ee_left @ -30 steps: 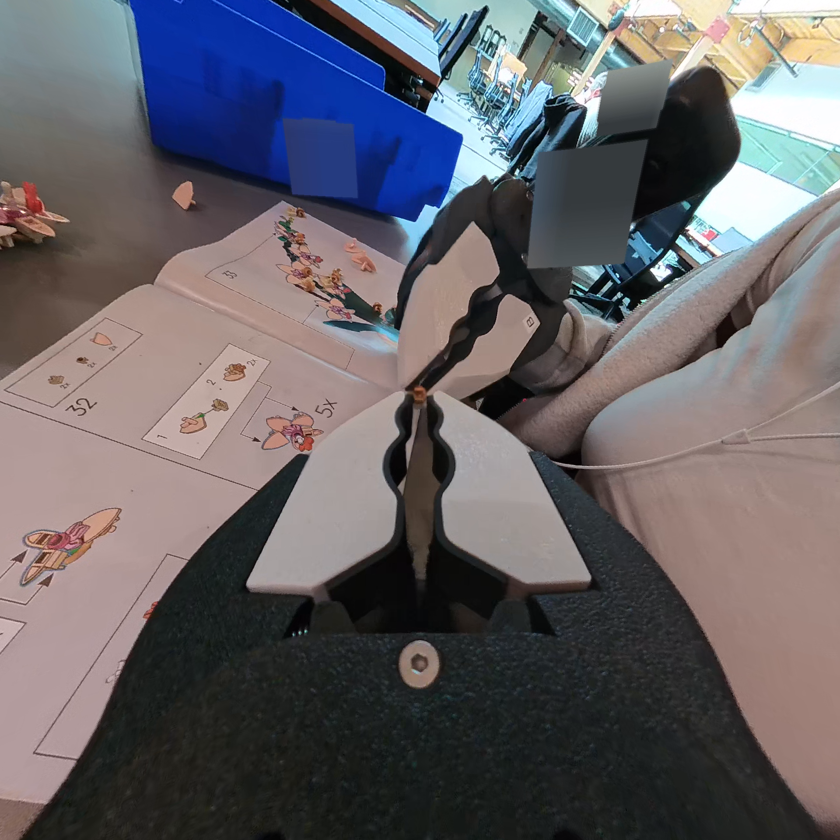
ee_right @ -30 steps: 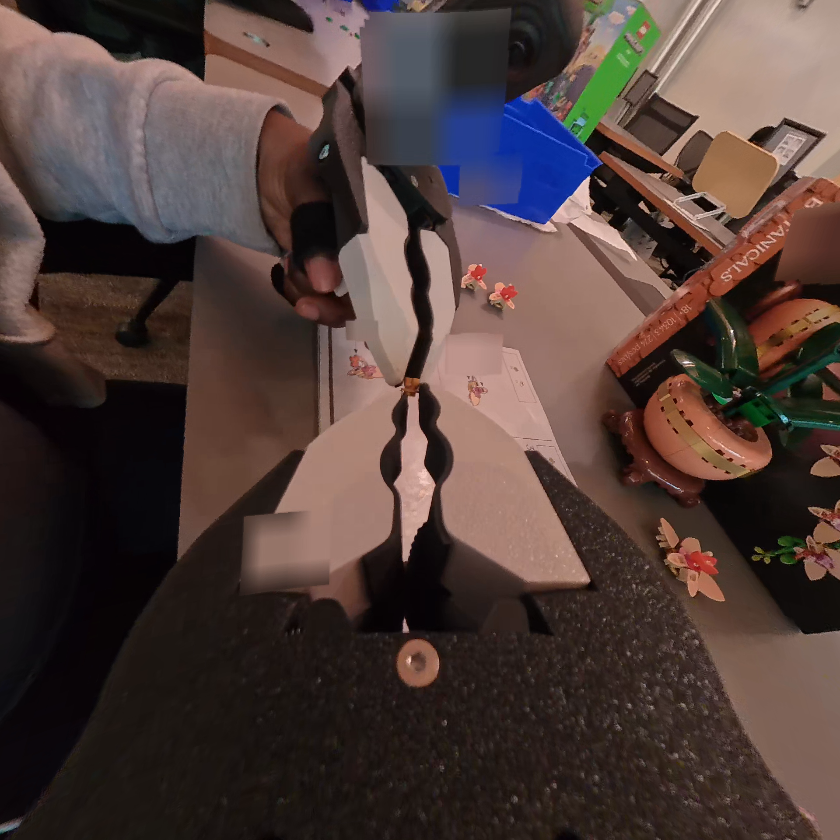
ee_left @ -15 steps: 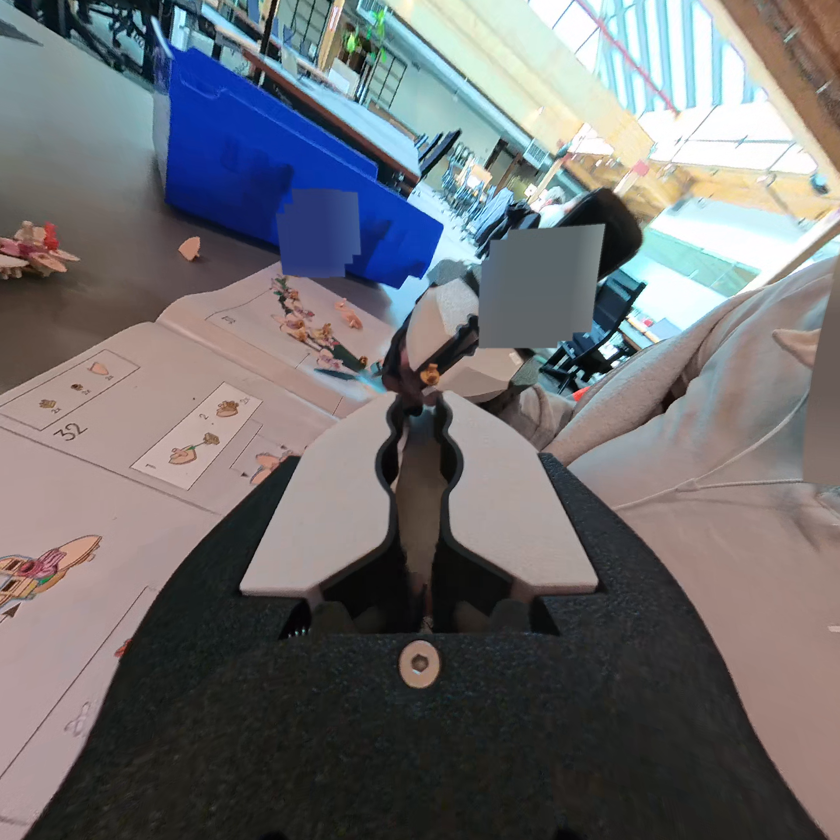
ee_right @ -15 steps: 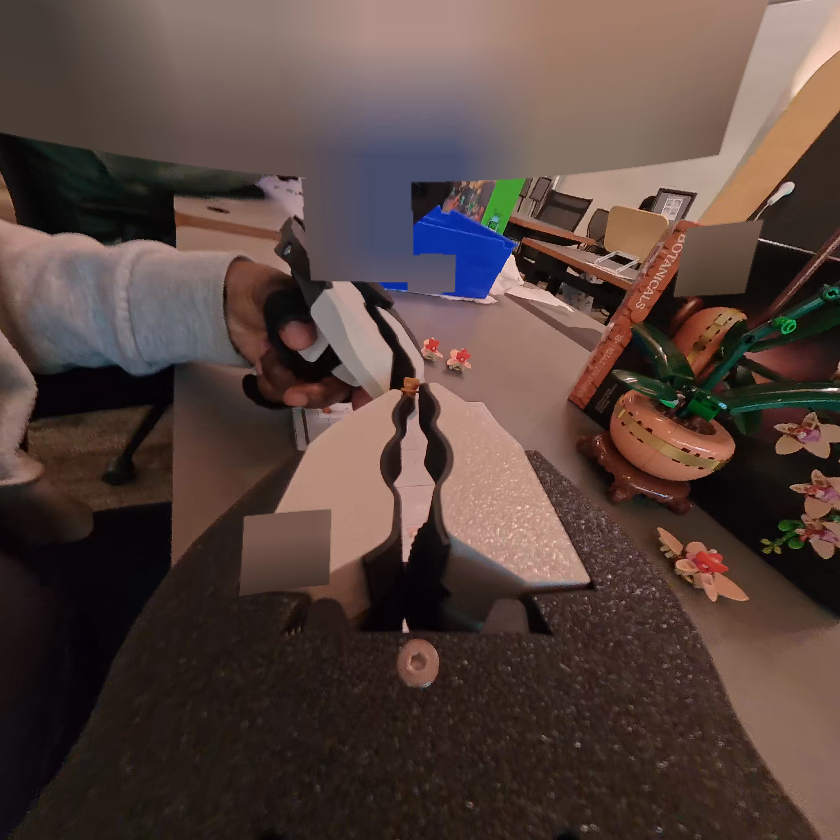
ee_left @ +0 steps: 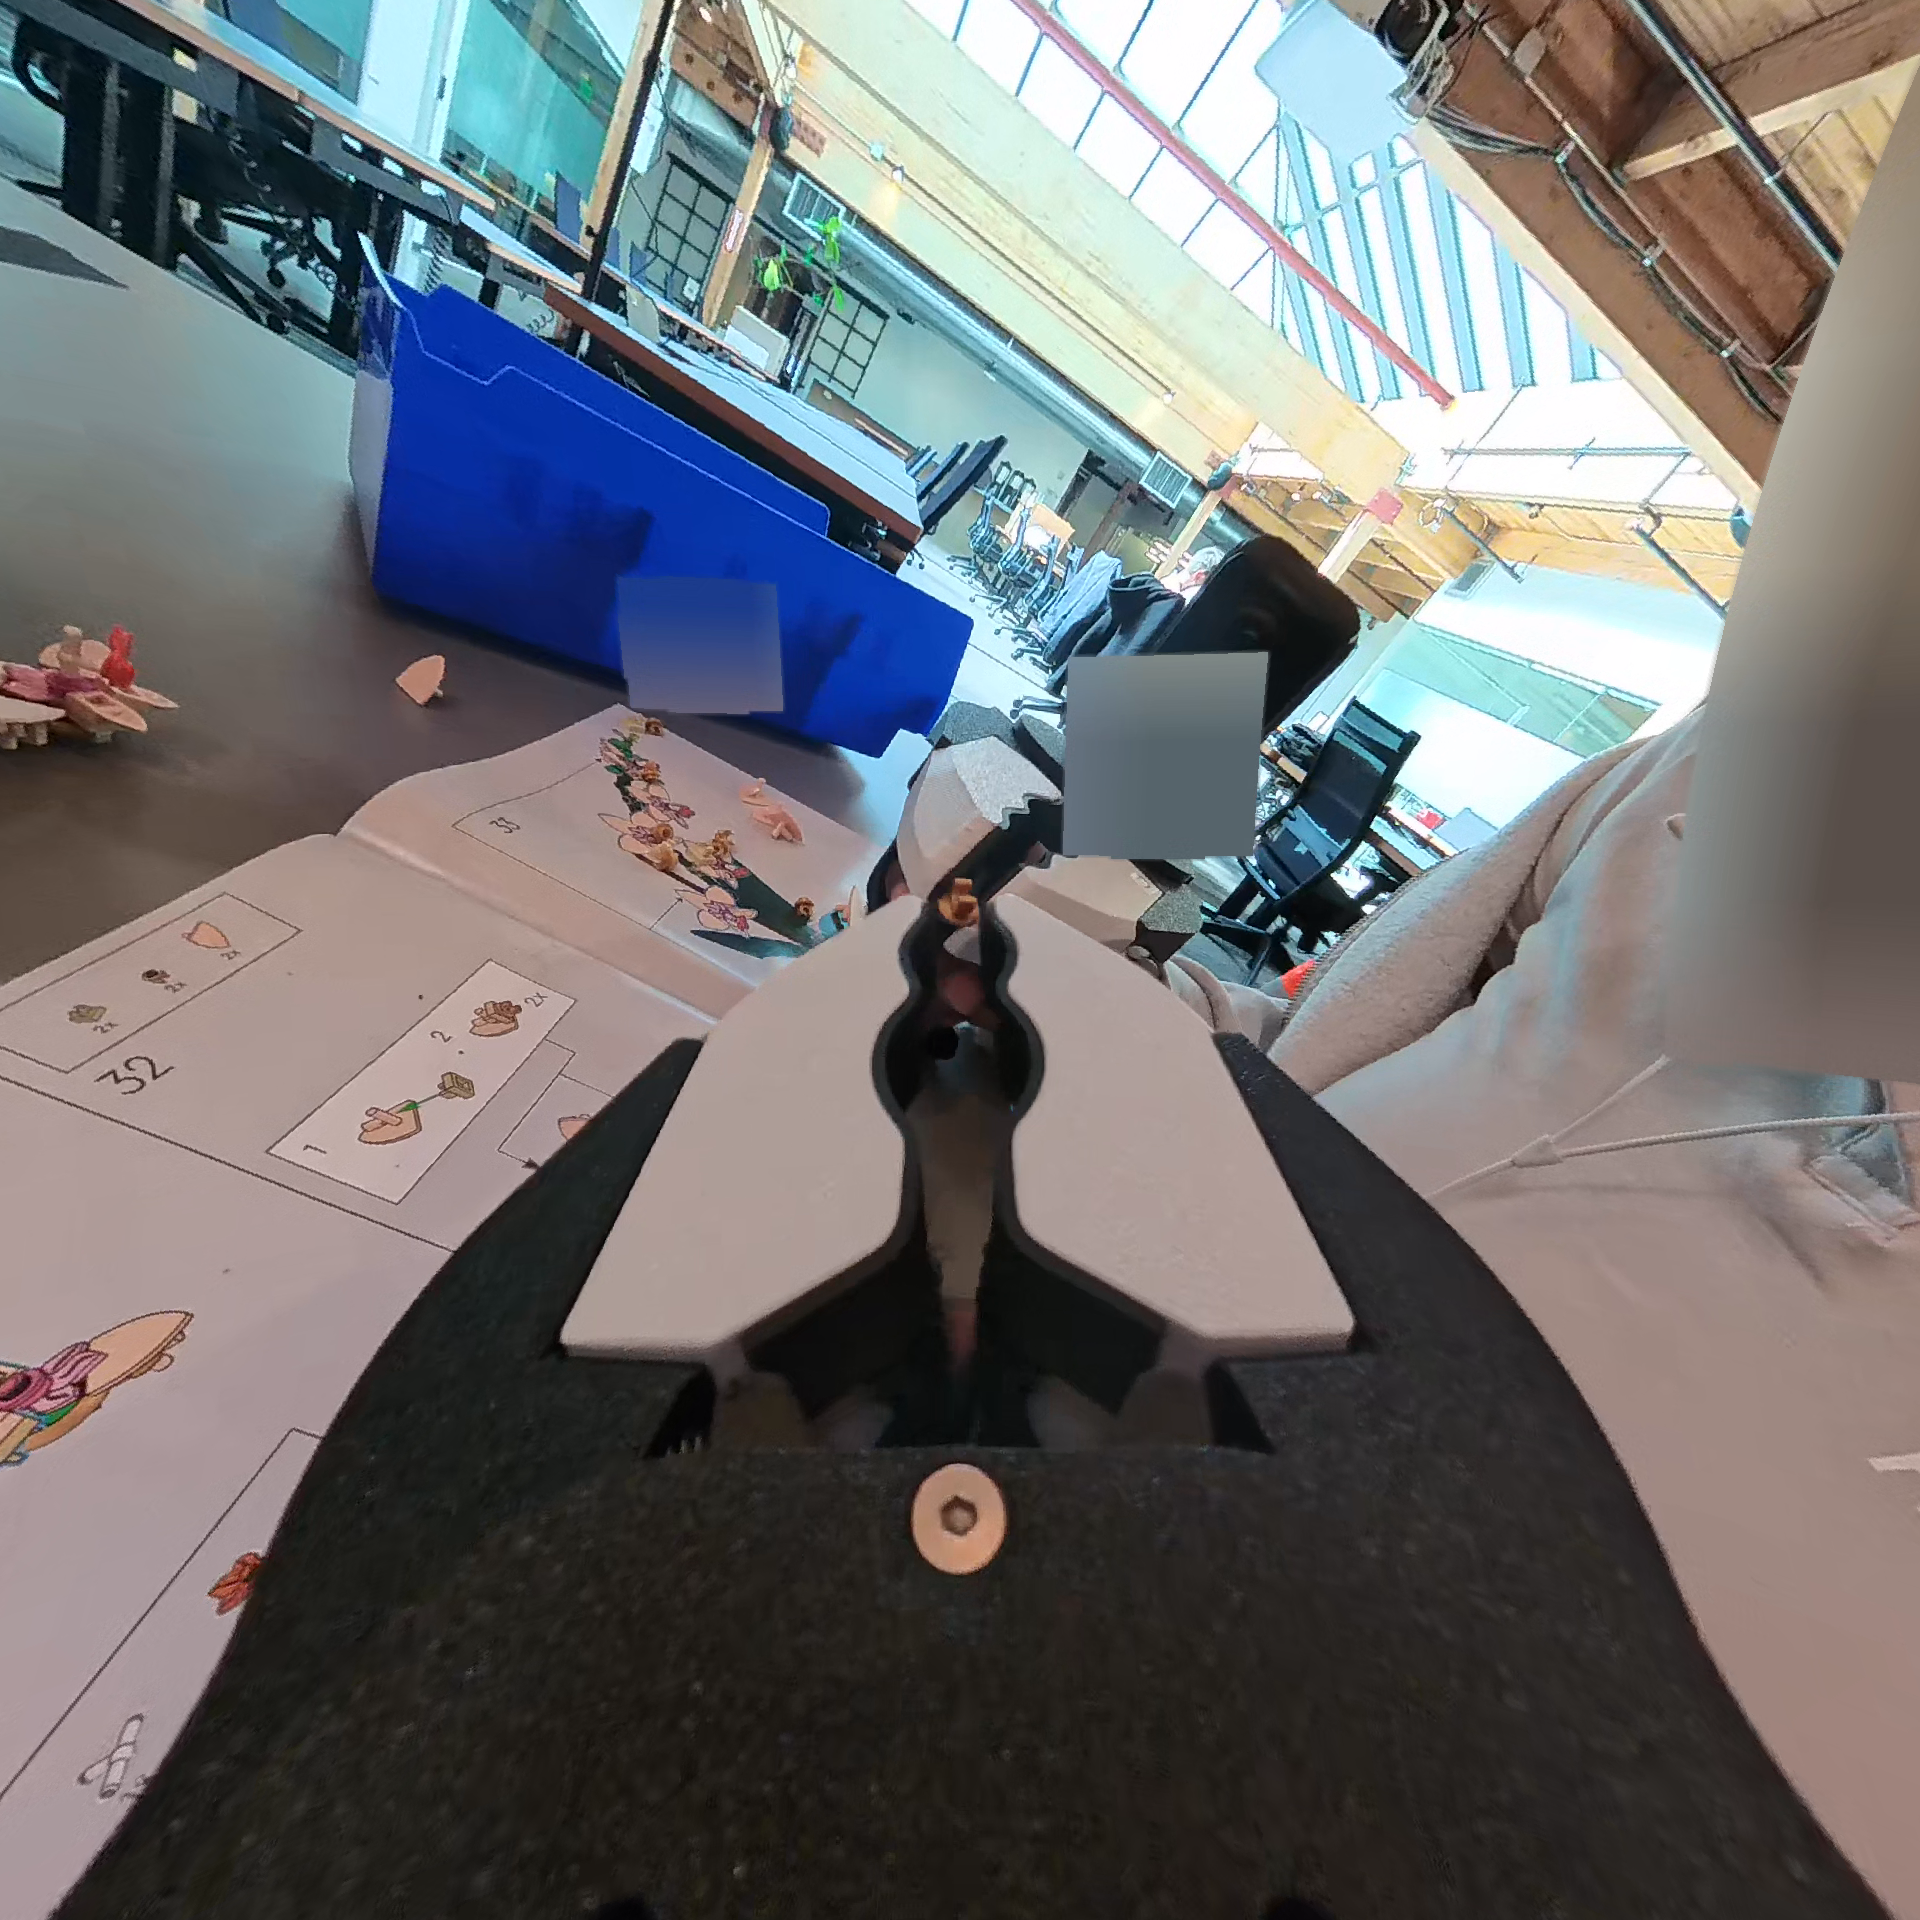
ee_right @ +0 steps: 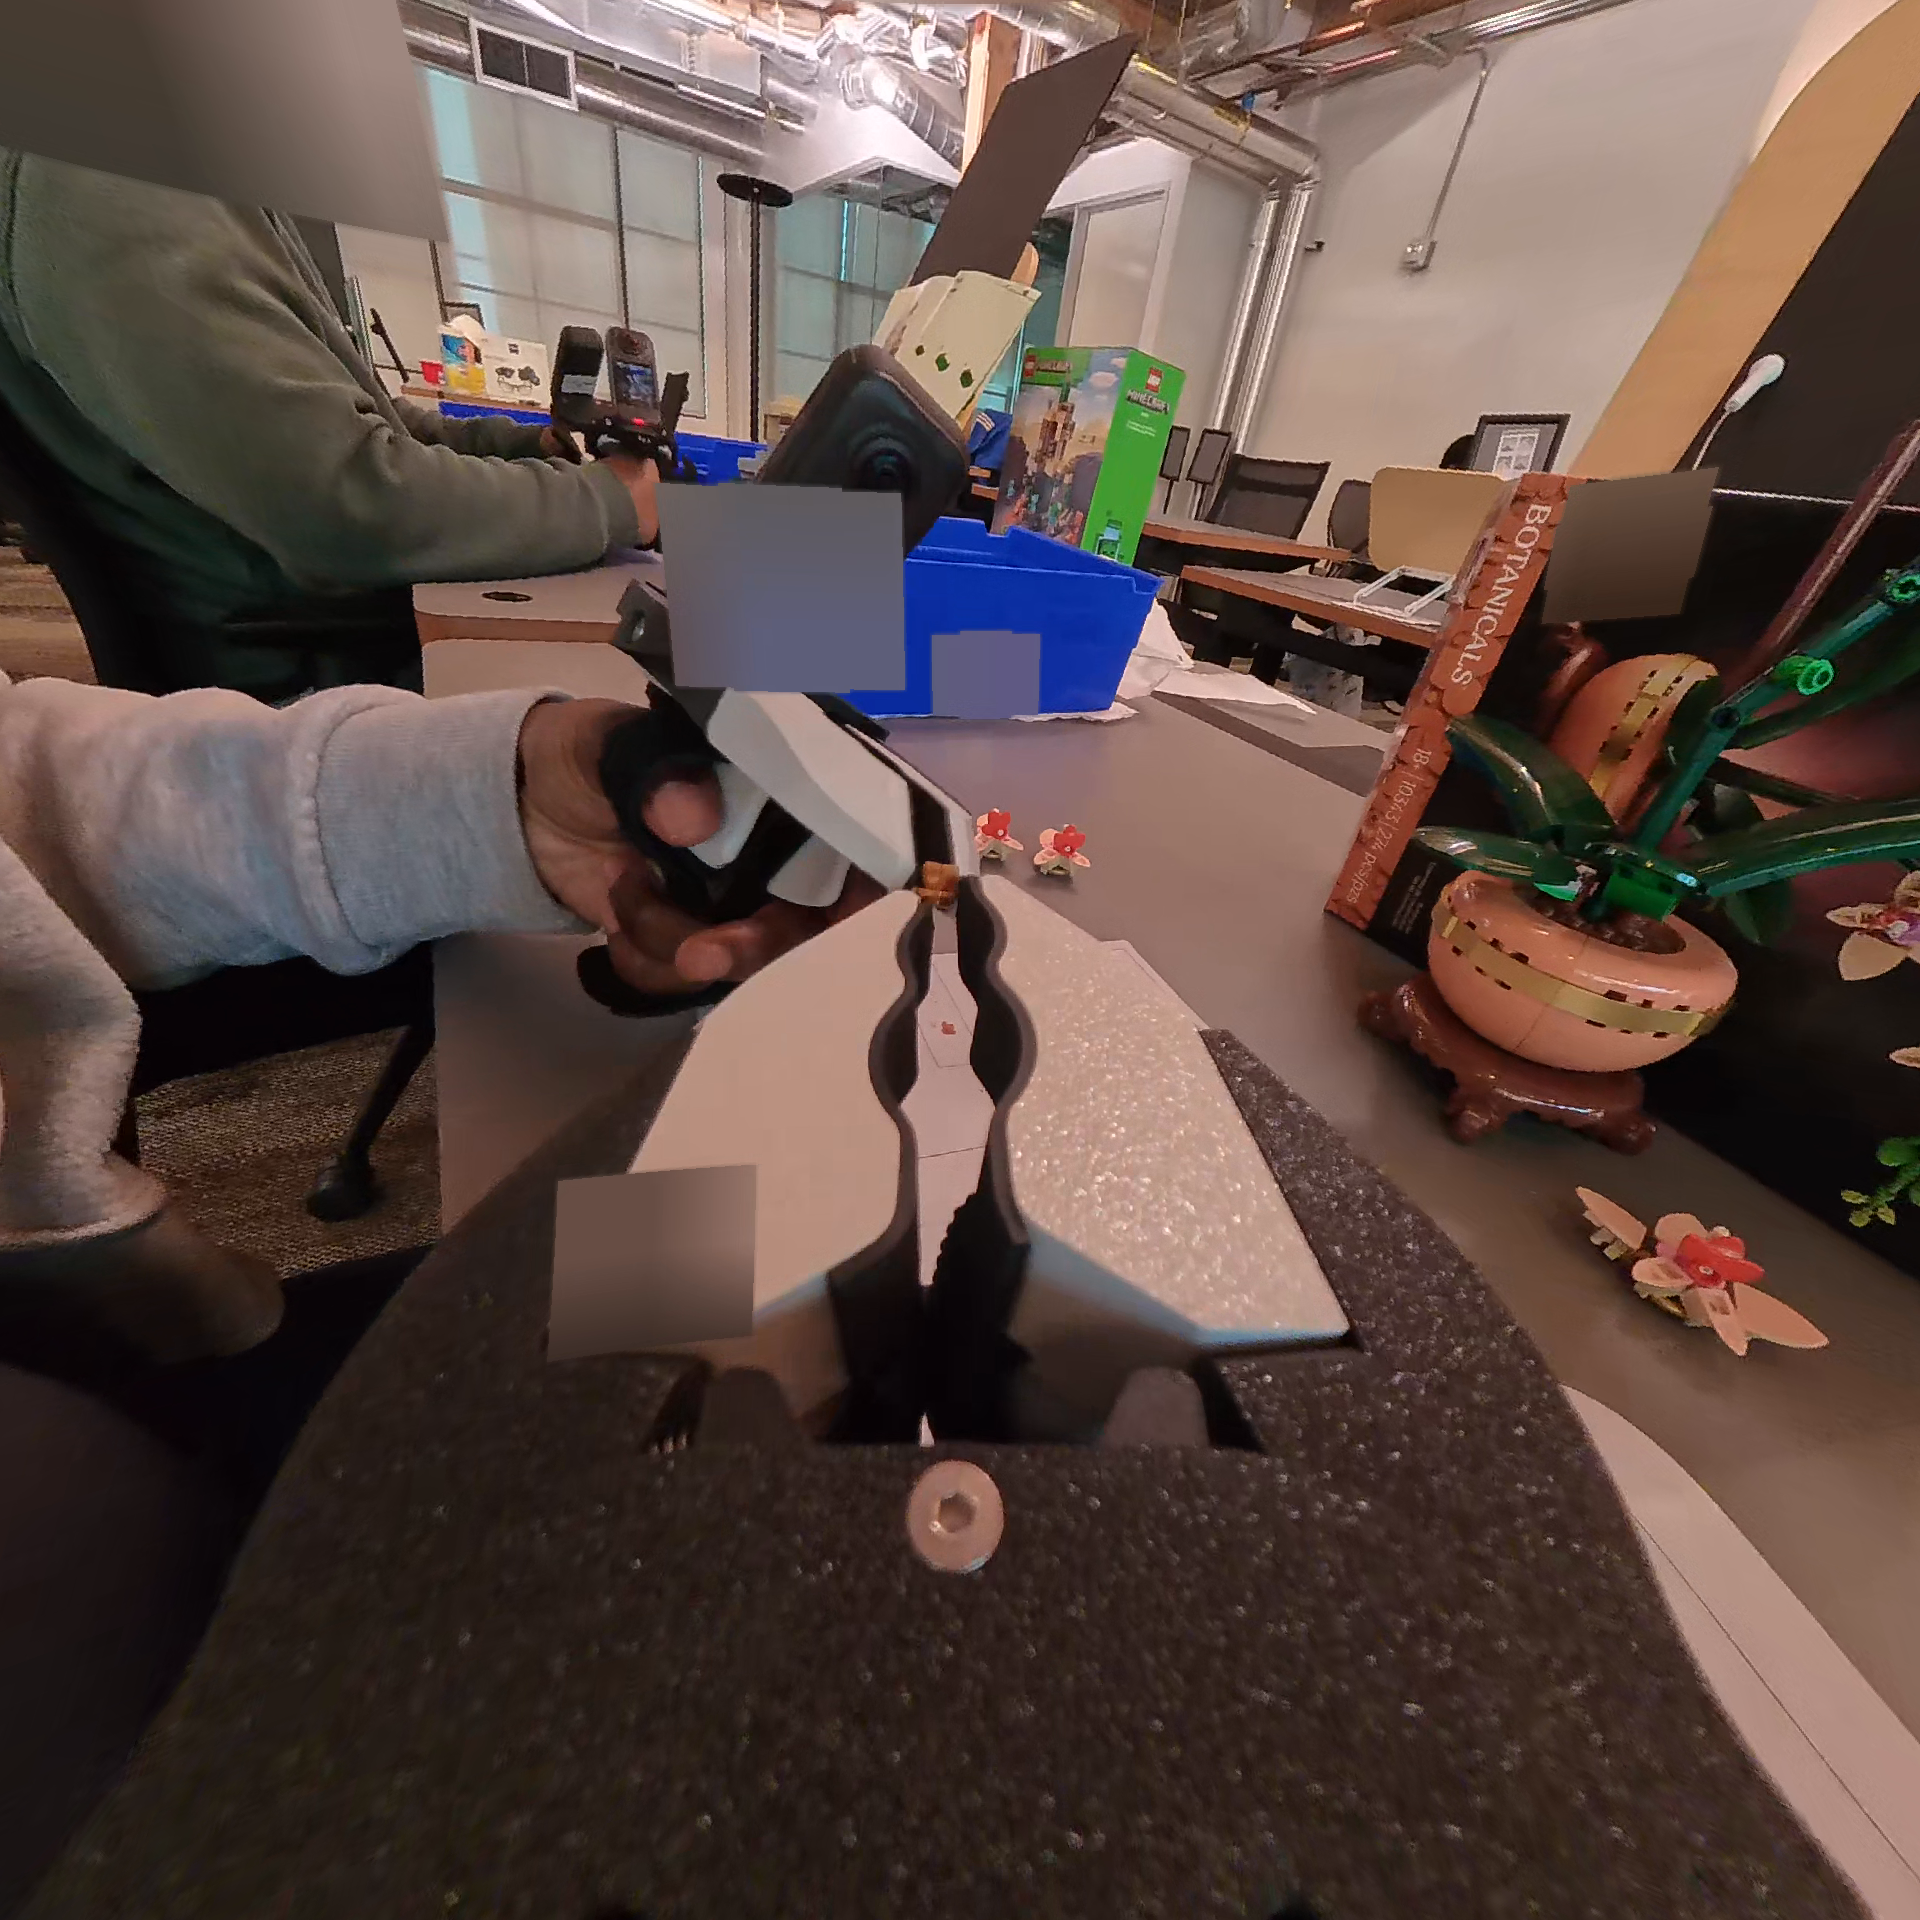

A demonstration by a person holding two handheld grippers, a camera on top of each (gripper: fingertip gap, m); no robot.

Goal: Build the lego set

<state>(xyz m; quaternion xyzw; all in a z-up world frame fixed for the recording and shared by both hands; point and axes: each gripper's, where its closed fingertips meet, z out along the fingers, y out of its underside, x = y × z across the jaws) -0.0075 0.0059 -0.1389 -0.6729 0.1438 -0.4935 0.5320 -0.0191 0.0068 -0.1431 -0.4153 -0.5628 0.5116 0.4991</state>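
Both grippers tilted up since a second ago | left gripper, right gripper each pinch one tiny tan piece | two red flowers beyond

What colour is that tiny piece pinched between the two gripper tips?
The tiny piece is tan, a golden brown; it shows best in the right wrist view.

Printed step numbers and counts mark the near-left open instruction booklet, and lettering runs along the tall brown box right and the far green set box.
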